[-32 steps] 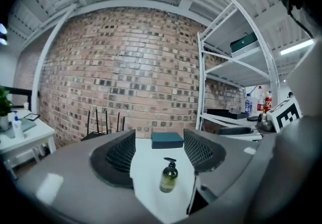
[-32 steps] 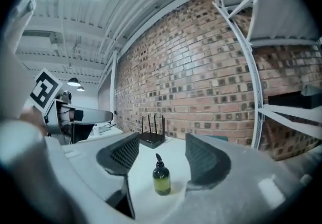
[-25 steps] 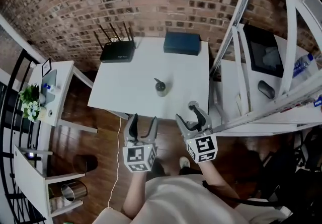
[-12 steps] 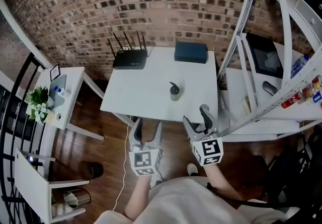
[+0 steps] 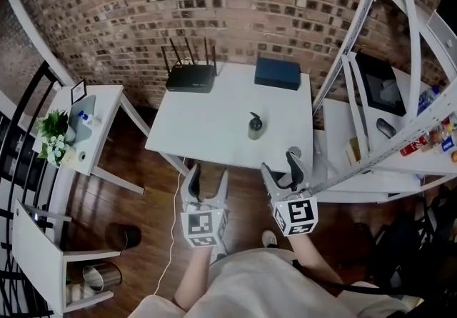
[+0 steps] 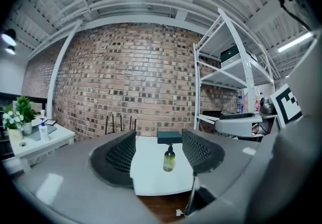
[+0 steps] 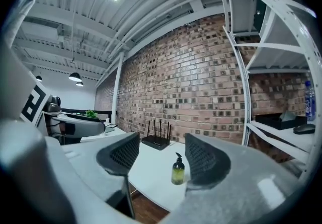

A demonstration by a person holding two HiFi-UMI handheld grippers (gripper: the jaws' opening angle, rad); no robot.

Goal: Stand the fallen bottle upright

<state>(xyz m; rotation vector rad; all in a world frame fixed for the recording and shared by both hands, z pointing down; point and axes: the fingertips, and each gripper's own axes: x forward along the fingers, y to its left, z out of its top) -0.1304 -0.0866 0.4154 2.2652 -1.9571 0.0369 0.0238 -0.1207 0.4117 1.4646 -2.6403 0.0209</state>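
A small green pump bottle (image 5: 255, 126) stands upright near the middle of the white table (image 5: 207, 131). It shows between the jaws in the left gripper view as the bottle (image 6: 169, 159) and in the right gripper view as the bottle (image 7: 177, 170), far off from both. My left gripper (image 5: 205, 176) hangs over the floor in front of the table's near edge, open and empty. My right gripper (image 5: 280, 164) is at the table's near right corner, open and empty too.
A black router (image 5: 191, 78) with antennas and a dark blue box (image 5: 278, 73) sit at the table's far edge by the brick wall. A white metal shelf rack (image 5: 371, 81) stands at the right. A small side table with a plant (image 5: 53, 139) is at the left.
Both grippers have drawn back from the table toward the person and risen a little. The bottle stays upright and untouched.
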